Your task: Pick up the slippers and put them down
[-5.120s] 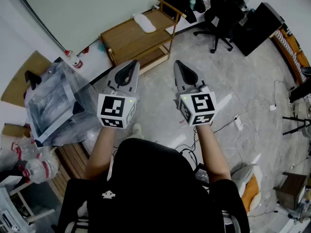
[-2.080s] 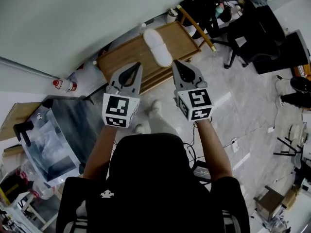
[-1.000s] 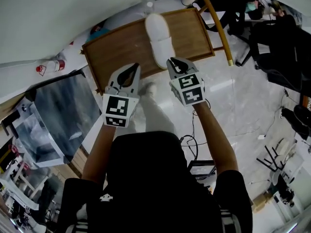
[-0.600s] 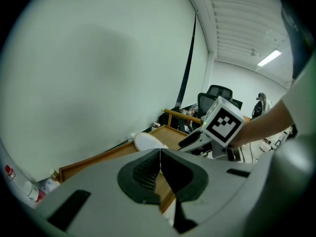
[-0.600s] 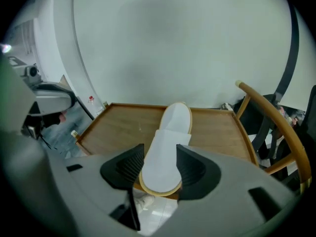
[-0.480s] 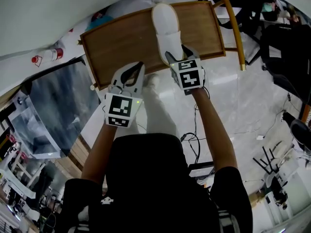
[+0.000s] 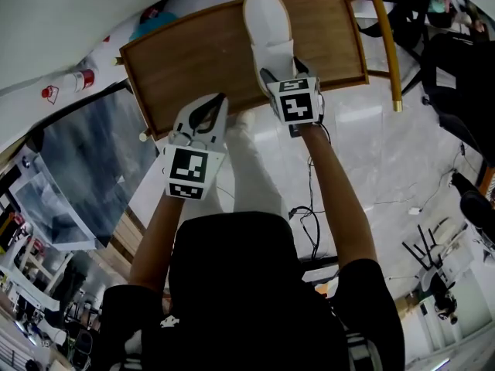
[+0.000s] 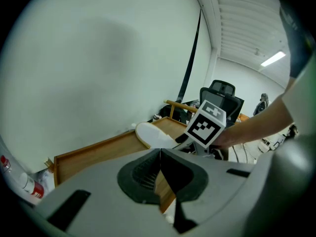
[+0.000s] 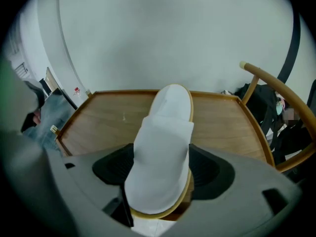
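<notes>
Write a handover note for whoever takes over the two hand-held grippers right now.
Right hand-held gripper: open. Its jaws have just been opening and straddle the near end of the white slipper. No grip yet.
Left hand-held gripper: shut, empty, near the front edge of the wooden tray.
The slipper lies flat on the tray. Only one is in sight.
Done: right gripper in place.
Left: close, lift, put down.

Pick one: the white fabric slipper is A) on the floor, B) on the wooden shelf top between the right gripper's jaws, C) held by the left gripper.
B: the white fabric slipper lies on the wooden shelf top, its near end between the jaws of the right gripper, which have just been opening and stand apart.
</notes>
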### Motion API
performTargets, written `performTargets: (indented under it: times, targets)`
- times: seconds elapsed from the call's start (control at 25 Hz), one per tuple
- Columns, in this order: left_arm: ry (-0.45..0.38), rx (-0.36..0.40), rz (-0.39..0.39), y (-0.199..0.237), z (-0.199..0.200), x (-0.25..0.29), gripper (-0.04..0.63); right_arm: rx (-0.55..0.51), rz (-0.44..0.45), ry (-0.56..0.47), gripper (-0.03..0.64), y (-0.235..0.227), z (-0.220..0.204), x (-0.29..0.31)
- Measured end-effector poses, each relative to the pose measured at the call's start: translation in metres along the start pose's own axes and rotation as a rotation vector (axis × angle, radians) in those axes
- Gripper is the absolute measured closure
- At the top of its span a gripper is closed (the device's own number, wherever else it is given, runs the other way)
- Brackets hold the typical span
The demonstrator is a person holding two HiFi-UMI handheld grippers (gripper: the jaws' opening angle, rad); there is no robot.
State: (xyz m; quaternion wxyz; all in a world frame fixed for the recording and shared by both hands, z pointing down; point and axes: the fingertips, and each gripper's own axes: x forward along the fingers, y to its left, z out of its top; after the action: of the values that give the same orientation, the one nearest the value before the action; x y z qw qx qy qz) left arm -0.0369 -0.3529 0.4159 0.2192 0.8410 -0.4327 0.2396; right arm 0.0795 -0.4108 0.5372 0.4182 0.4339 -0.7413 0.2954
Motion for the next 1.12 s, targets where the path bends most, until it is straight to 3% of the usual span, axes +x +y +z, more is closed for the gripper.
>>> performTargets:
  times: [0.6, 1.12]
  targets:
    - [0.009, -0.013, -0.006, 0.003, -0.008, 0.005, 0.591, -0.005, -0.035, 0.039, 0.342, -0.004, -0.003, 0.005]
    - [0.006, -0.006, -0.018, 0.001, -0.004, 0.011, 0.591, 0.027, -0.051, 0.044, 0.434, -0.014, -0.002, 0.002]
